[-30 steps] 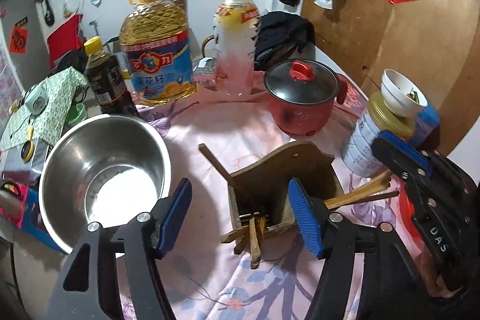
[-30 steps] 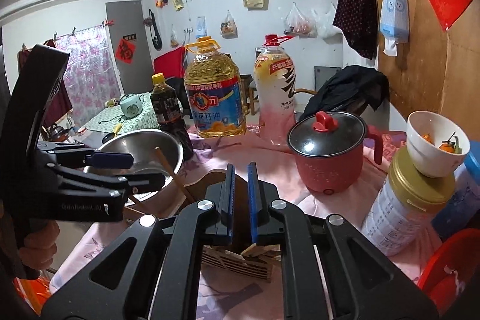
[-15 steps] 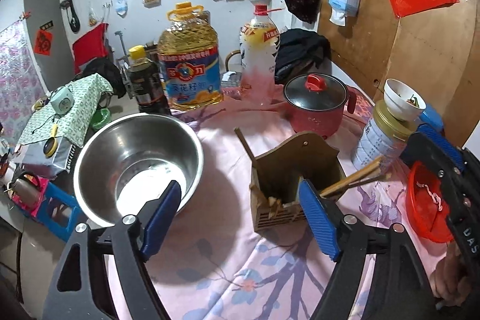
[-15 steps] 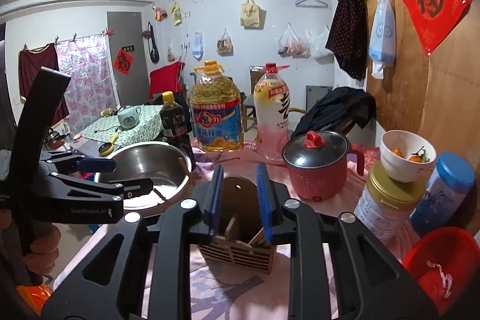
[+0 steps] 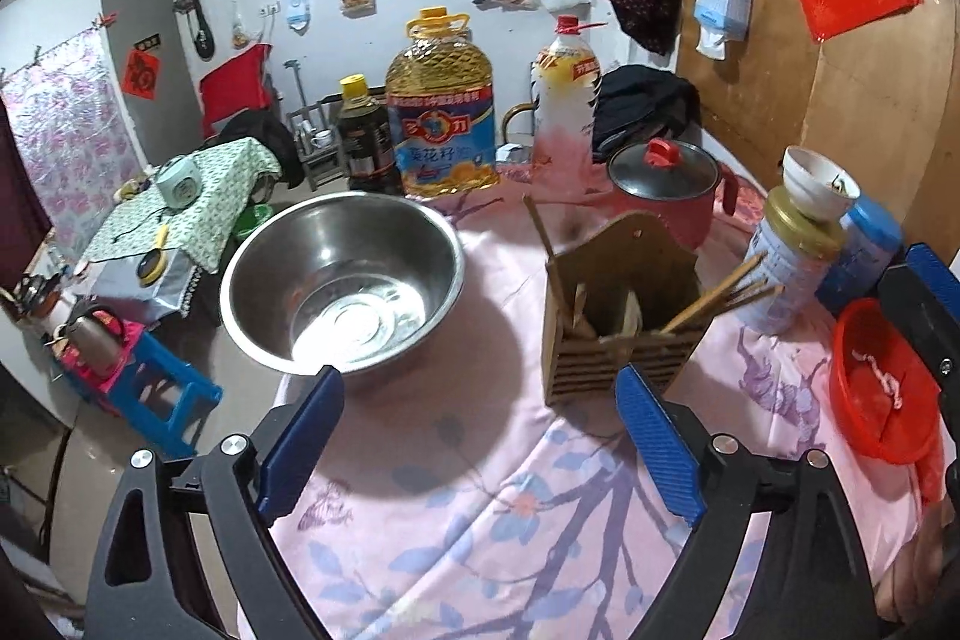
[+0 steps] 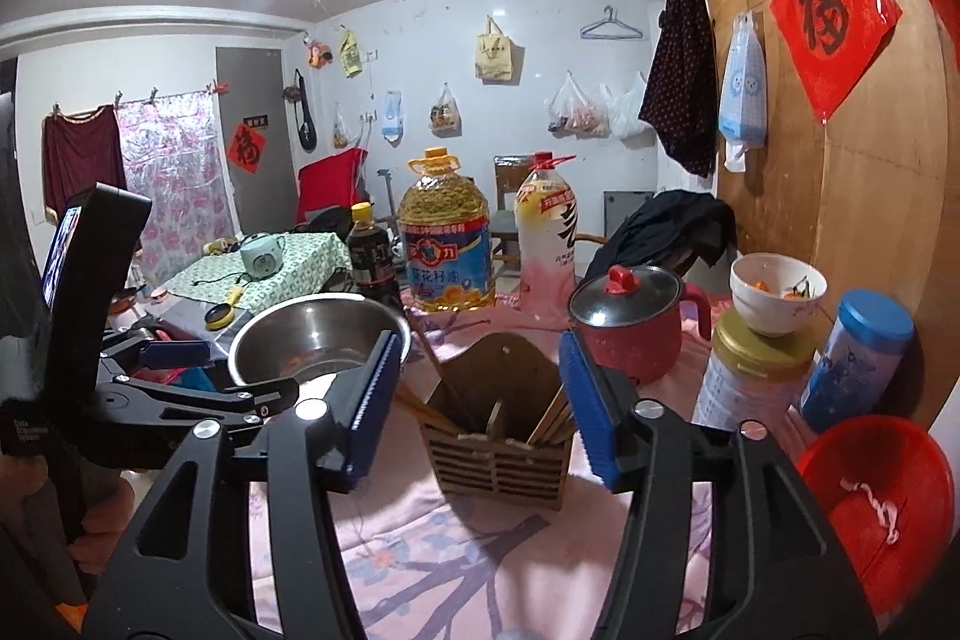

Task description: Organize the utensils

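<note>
A brown slatted wooden utensil holder [image 5: 618, 334] stands upright on the pink floral tablecloth [image 5: 480, 508]; it also shows in the right wrist view [image 6: 498, 448]. Several wooden chopsticks [image 5: 720, 289] stick out of it, some leaning right, one [image 5: 543, 238] leaning left. My left gripper [image 5: 474, 436] is open and empty, held back from the holder. My right gripper [image 6: 480, 400] is open and empty, raised in front of the holder. The left gripper also shows in the right wrist view [image 6: 180, 376].
A steel bowl [image 5: 342, 280] sits left of the holder. Behind are an oil jug [image 5: 441, 112], a dark bottle [image 5: 366, 142], a pink-white bottle [image 5: 564, 100] and a red pot [image 5: 663, 190]. At right stand a tin [image 5: 786, 268] with a white bowl [image 5: 819, 178], a blue-lidded jar [image 6: 858, 358] and a red basket [image 5: 882, 388].
My right gripper has opened from shut and pulled up and back from the holder. My left gripper has also drawn back; the holder now stands farther away and upright.
</note>
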A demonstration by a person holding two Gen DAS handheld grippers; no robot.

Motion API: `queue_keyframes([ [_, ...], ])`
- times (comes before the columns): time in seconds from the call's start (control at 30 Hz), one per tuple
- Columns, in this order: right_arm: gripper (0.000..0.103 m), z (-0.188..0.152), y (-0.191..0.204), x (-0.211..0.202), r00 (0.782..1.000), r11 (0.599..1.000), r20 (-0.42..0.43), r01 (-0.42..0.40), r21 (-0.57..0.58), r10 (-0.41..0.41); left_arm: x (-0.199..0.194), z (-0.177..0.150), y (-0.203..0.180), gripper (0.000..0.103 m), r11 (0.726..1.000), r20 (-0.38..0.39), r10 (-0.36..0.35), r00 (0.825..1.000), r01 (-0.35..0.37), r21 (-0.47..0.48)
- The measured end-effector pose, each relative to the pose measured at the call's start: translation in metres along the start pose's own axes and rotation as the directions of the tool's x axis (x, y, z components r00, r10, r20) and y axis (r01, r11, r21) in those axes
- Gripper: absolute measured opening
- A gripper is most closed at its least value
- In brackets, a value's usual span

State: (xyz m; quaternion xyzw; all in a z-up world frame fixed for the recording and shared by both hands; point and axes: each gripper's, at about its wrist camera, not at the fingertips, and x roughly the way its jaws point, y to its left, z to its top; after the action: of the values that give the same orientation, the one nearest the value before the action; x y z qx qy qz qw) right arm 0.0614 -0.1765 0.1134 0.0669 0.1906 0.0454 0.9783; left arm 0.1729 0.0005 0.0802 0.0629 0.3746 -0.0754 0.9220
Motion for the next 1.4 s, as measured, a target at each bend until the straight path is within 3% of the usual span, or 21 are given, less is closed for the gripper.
queue_keyframes([
  [0.33,0.066,-0.029,-0.022,0.009,0.987,0.999,-0.157,-0.044,0.0,0.043,-0.005,-0.038,-0.018,0.092,0.991,-0.074,0.086,0.994,-0.093,-0.098],
  [0.57,0.071,-0.053,-0.033,0.011,0.967,0.999,-0.253,-0.04,0.006,0.04,0.0,-0.057,-0.027,0.093,0.981,-0.131,0.098,0.987,-0.118,-0.153],
  [0.8,0.079,-0.065,-0.025,0.004,0.956,0.996,-0.292,0.043,0.076,-0.019,0.001,-0.066,-0.026,0.094,0.99,-0.141,0.074,0.987,-0.089,-0.106],
  [0.97,0.084,-0.065,-0.008,-0.007,0.958,0.986,-0.264,0.139,0.091,-0.11,0.0,-0.07,-0.017,0.095,0.996,-0.12,0.025,0.992,-0.035,-0.084],
  [1.2,0.084,-0.075,0.009,-0.004,0.921,0.956,-0.32,0.27,0.114,-0.222,0.007,-0.072,0.003,0.096,0.999,-0.125,-0.027,0.992,0.022,-0.037],
  [1.4,0.084,-0.083,0.014,0.007,0.902,0.948,-0.36,0.296,0.12,-0.237,0.009,-0.071,0.006,0.096,0.999,-0.124,-0.036,0.992,0.035,-0.008],
])
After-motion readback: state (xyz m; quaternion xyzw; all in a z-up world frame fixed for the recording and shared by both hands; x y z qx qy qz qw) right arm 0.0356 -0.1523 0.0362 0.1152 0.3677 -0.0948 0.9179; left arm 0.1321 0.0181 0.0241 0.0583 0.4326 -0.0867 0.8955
